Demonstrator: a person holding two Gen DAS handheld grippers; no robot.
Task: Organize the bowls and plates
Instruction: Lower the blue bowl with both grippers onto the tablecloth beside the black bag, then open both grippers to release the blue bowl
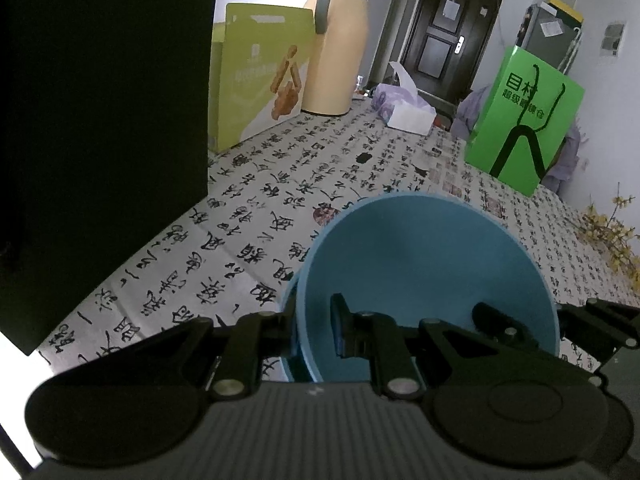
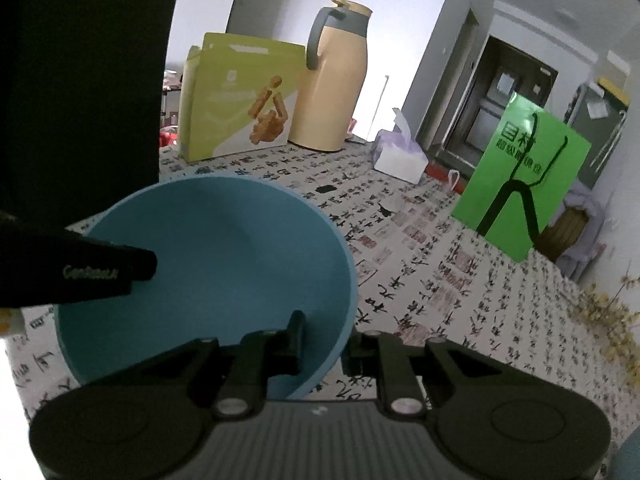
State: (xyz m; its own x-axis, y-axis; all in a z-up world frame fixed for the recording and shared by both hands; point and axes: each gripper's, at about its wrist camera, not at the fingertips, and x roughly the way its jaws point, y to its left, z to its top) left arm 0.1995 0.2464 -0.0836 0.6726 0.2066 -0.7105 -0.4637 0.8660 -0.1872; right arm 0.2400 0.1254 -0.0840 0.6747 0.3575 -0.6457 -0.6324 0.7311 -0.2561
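A light blue bowl [image 1: 420, 264] is held tilted over the calligraphy-print tablecloth [image 1: 256, 216]. My left gripper [image 1: 312, 320] is shut on its left rim, one finger [image 1: 340, 328] inside and the other hidden behind the wall. In the right wrist view the same bowl [image 2: 224, 248] fills the left half, and the left gripper [image 2: 120, 270] reaches in from the left. My right gripper [image 2: 326, 334] straddles the bowl's near right rim. Its inner finger [image 2: 297, 332] stands clear of the wall, so the jaws are slightly open. It also shows in the left wrist view as the right gripper [image 1: 540, 316].
At the back stand a yellow-green snack box [image 2: 236, 96], a beige thermos jug [image 2: 332, 80] and a tissue box [image 2: 400, 156]. A bright green paper bag [image 2: 520, 184] stands at the right, with yellow flowers [image 1: 612, 236] beyond. A dark panel [image 1: 100, 140] blocks the left. Another blue edge [image 2: 628, 456] shows bottom right.
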